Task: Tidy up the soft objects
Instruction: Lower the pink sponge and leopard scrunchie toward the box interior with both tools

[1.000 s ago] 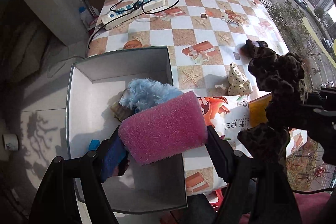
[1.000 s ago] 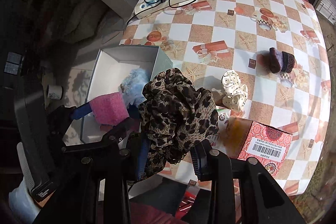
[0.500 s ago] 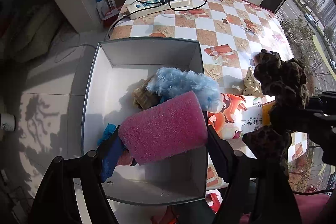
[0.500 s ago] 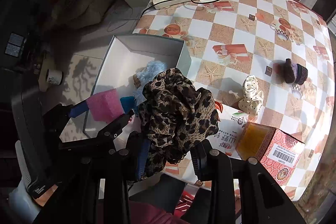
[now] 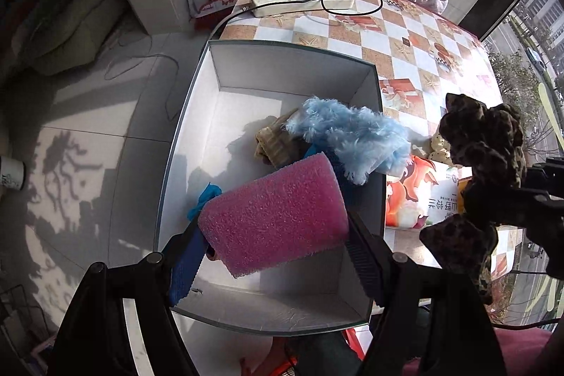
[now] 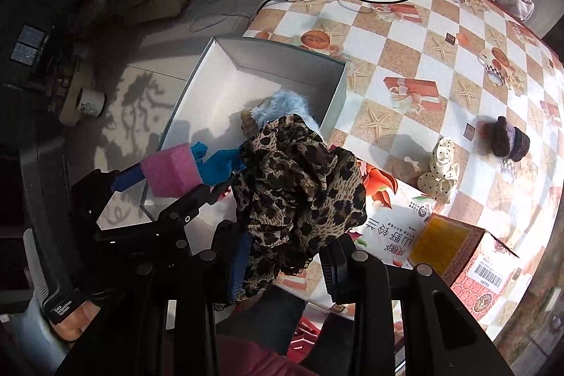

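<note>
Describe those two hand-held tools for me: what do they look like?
Both are black frames with round bolt heads. The left gripper and right gripper each have one blue ridged pad and one black ridged pad on their fingers. The left gripper's handle carries small white lettering.

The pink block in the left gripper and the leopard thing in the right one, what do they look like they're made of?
Pink block: likely open-cell foam sponge, matte; its surface is coarse and pitted, with rounded edges. Leopard thing: thin woven or knit fabric, probably a scarf; it bunches into soft folds and hangs limp from the right gripper.
</note>
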`<state>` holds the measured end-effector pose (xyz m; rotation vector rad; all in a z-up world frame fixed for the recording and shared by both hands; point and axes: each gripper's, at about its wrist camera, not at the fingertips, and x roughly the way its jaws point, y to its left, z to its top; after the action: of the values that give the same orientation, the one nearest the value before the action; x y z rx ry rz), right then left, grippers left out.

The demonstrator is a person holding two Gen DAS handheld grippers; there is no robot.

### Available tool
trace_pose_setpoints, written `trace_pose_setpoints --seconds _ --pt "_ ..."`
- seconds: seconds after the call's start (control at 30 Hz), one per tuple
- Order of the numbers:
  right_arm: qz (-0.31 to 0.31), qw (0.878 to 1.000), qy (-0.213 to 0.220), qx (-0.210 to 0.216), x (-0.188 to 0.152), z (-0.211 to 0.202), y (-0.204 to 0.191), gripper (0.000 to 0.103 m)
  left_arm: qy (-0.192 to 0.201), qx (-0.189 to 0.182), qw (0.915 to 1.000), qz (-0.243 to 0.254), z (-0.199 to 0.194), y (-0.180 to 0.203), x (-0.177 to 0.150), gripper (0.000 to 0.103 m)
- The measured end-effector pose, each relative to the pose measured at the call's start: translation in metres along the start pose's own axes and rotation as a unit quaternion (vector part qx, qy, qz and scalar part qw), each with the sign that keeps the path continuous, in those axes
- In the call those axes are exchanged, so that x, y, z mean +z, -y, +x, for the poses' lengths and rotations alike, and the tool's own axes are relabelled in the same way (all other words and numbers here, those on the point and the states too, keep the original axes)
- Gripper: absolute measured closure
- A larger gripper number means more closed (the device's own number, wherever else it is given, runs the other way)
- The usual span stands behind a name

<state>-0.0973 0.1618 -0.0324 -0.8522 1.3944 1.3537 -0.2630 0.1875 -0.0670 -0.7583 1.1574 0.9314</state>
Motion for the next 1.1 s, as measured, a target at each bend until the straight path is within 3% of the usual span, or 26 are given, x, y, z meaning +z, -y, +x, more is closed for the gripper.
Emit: trace_pose_setpoints --seconds 0.6,1.1 --pt "-0.046 0.999 -0.009 -0.010 0.029 0.013 -0.032 0.066 -0.010 0.011 0.9986 -0.050 0.007 -0.038 -0.006 0.025" --pt "-0.077 0.997 -0.019 -0.016 0.048 0.031 -0.055 0.066 -0.024 0.010 0.9980 -0.058 0.014 -0.043 -0.012 0.025"
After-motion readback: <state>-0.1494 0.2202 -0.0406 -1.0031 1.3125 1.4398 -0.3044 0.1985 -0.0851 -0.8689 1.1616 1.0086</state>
